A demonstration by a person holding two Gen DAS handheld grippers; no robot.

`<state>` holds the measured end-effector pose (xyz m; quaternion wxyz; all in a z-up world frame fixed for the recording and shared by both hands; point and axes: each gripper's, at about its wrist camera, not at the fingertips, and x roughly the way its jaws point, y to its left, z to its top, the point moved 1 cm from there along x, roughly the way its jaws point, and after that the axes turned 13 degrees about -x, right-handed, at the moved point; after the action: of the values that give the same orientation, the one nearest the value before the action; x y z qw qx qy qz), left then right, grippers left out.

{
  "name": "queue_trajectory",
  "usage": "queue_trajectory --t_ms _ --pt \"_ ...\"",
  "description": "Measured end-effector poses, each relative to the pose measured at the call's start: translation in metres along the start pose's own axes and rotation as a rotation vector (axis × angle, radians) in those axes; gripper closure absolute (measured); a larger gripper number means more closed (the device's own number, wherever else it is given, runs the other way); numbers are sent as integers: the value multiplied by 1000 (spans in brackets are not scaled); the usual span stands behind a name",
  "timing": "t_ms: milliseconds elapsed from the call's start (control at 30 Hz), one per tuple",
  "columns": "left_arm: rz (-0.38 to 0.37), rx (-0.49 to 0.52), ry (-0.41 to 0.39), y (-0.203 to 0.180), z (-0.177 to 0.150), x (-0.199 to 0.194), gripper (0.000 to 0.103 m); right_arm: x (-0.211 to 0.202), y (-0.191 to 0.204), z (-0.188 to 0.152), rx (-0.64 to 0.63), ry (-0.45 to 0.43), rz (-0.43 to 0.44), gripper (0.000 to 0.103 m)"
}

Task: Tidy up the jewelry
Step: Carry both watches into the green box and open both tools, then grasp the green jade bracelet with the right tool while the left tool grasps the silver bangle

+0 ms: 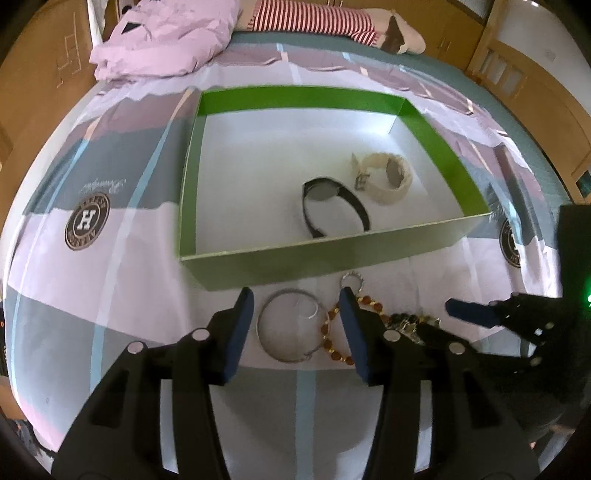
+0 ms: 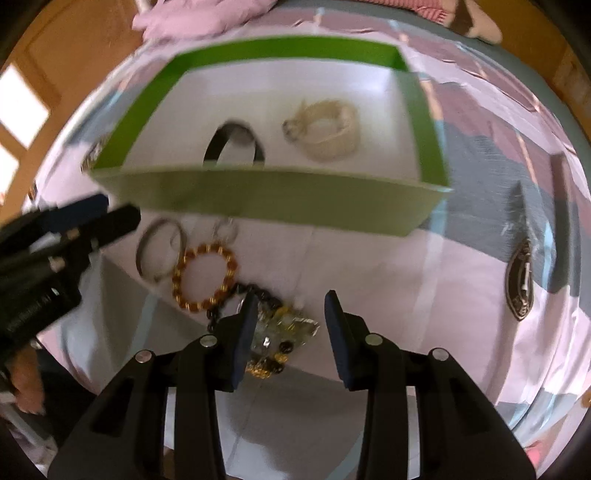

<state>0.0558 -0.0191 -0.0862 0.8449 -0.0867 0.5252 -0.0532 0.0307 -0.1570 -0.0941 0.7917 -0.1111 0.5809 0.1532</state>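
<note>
A green box (image 1: 258, 266) with a white floor sits on the bed; it also shows in the right wrist view (image 2: 280, 199). Inside lie a black watch (image 1: 332, 210) and a cream band (image 1: 388, 177). In front of the box lie a silver bangle (image 1: 291, 325), an amber bead bracelet (image 2: 205, 277), a small ring (image 1: 352, 278) and a dark bead tangle (image 2: 277, 332). My left gripper (image 1: 295, 306) is open, its fingers either side of the bangle. My right gripper (image 2: 291, 310) is open over the dark bead tangle.
A lilac quilt (image 1: 162, 40) and a striped cushion (image 1: 314, 18) lie at the bed's far end. Wooden furniture (image 1: 517, 66) stands beyond the bed at right. The checked sheet (image 1: 92, 280) spreads around the box.
</note>
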Motion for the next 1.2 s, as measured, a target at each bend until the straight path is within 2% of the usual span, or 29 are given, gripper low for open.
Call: queue_trajectory --t_ms 67,167,233,400,500,533,633,800,867,933,967,1033,1067,1133,1200 --pt "8 -10 17 3 0 4 52 14 7 -2 -20 40 -16 69" --pt "23 -23 31 7 -1 7 52 18 9 -2 -14 43 -18 92" --pt "30 -28 43 8 -2 10 51 11 6 0 -4 18 -39 101" --pt "53 -38 96 9 -5 22 47 -4 -20 5 77 -41 -44 101" --pt "68 -39 124 9 -8 31 47 -3 -27 4 95 -28 20 101" --pt "78 -37 133 8 -9 34 46 0 -26 3 90 -16 51 98" --pt "102 -32 153 5 -12 43 46 5 -17 2 85 12 79 74" --pt "135 -24 173 3 -15 55 46 18 -14 0 88 78 31 64" --pt "139 -24 178 3 -15 58 46 24 -17 -1 109 96 55 55" --pt "140 -28 177 5 -14 59 46 30 -15 -2 110 114 91 54" --pt "140 -30 176 5 -14 59 47 34 -13 -2 119 118 116 57" --pt "148 -34 170 7 -13 59 53 32 -11 -1 118 100 107 69" --pt "149 -39 168 9 -12 59 59 30 -10 0 113 85 113 72" --pt "153 -53 163 13 -10 59 68 23 -8 -1 108 63 111 96" --pt "153 -67 161 23 -8 58 76 14 -11 2 112 32 87 96"
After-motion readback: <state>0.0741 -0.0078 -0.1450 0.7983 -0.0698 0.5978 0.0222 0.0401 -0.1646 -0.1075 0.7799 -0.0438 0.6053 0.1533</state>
